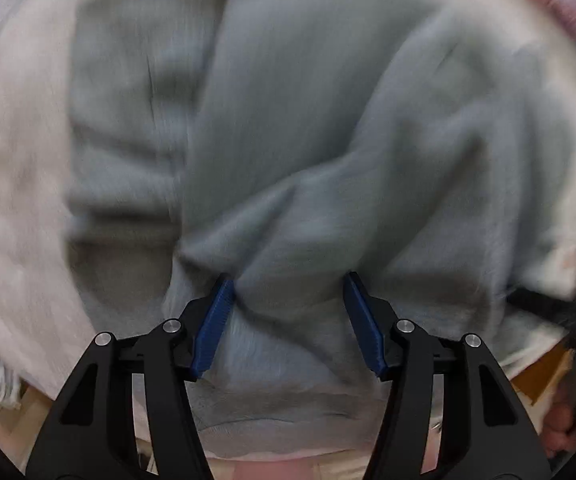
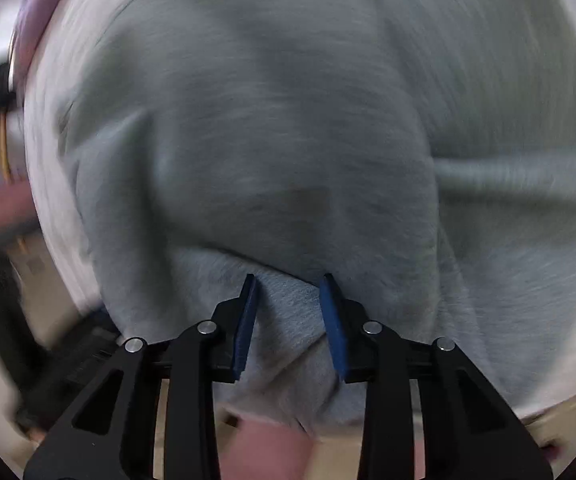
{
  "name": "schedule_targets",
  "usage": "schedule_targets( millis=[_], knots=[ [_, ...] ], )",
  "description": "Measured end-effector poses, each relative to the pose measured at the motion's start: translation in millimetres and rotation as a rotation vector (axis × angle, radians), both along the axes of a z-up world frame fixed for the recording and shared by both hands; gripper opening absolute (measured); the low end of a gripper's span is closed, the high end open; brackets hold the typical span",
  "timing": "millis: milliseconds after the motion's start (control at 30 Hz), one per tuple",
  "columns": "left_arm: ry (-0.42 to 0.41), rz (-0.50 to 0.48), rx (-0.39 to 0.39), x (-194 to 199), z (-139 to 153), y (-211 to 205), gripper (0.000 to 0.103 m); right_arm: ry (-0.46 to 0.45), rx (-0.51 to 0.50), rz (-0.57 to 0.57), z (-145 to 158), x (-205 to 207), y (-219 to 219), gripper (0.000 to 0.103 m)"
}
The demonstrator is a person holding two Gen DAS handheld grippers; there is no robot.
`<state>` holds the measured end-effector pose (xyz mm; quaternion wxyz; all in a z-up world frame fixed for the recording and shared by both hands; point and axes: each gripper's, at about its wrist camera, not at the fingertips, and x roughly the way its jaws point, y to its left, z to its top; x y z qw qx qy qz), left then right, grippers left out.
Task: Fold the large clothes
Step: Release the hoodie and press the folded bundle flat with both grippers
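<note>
The large pale grey-blue fleece garment lies rumpled over a whitish cloth-covered surface, filling both blurred views. The left claw points steeply down with its blue pads spread, a ridge of the fleece lying between them; whether they press it I cannot tell. The right claw stands narrower, a fold of the same fleece between its pads, grip unclear
</note>
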<state>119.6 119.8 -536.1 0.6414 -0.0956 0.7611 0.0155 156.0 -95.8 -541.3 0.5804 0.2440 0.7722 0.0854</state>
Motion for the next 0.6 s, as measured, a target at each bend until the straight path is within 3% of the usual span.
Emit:
schedule_targets(
  millis=[100,233,333,433,500,600],
  knots=[
    [-0.039,0.004,-0.004,-5,10,1,0.058,-0.001,-0.005,-0.057,15,-4,-10,0.028],
    [-0.033,0.023,0.036,-11,28,2,0.061,-0.036,-0.068,0.064,47,-20,8,0.031],
    [-0.032,0.013,0.05,-27,25,3,0.061,-0.024,-0.097,0.13,40,-34,28,0.032],
    [-0.052,-0.033,0.081,-34,9,-7,0.063,-0.025,-0.16,0.204,6,-52,40,0.032],
    [-0.053,-0.038,0.099,-34,19,-11,0.064,-0.026,-0.184,0.214,10,-52,44,0.034],
    [-0.069,0.005,0.053,-40,40,-17,0.071,-0.011,-0.154,0.172,27,-51,60,0.034]
  ],
)
